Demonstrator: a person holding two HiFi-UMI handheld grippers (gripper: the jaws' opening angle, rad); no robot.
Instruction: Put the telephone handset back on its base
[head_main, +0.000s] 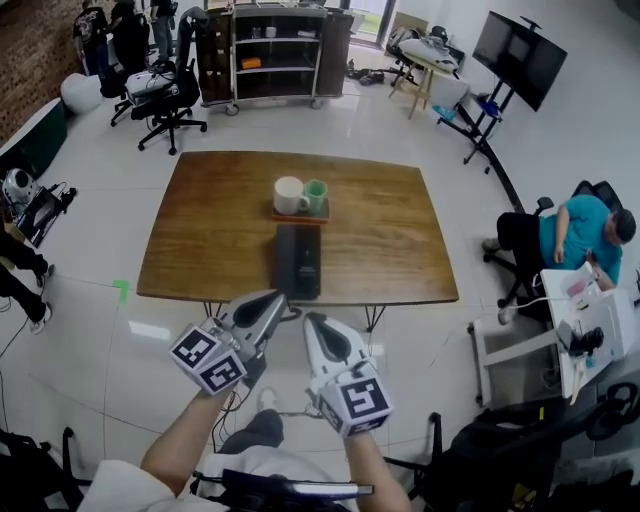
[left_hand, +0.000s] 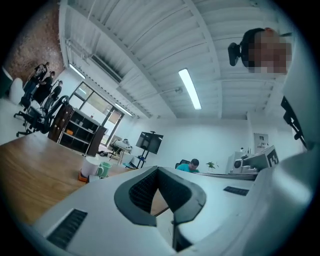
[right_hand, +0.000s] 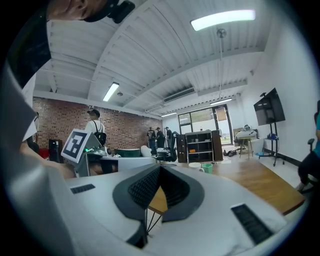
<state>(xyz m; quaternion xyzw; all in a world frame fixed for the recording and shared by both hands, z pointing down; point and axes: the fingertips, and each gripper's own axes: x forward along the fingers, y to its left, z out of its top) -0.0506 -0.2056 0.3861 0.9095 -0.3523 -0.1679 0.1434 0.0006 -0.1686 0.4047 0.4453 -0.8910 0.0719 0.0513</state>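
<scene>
The black telephone (head_main: 298, 262) lies on the wooden table (head_main: 200, 230) near its front edge; whether the handset rests on the base I cannot tell. Both grippers hang in front of the table, off its edge and apart from the phone. My left gripper (head_main: 280, 297) is shut with nothing in it, and its tips meet in the left gripper view (left_hand: 158, 170). My right gripper (head_main: 312, 322) is beside it, also shut and empty, with its tips together in the right gripper view (right_hand: 160, 168). The phone is hidden behind the jaws in both gripper views.
A white mug (head_main: 290, 195) and a green mug (head_main: 316, 196) stand on a red coaster behind the phone. Office chairs (head_main: 165, 95) and a shelf cart (head_main: 275, 55) are beyond the table. A person in a teal shirt (head_main: 580, 235) sits at a desk on the right.
</scene>
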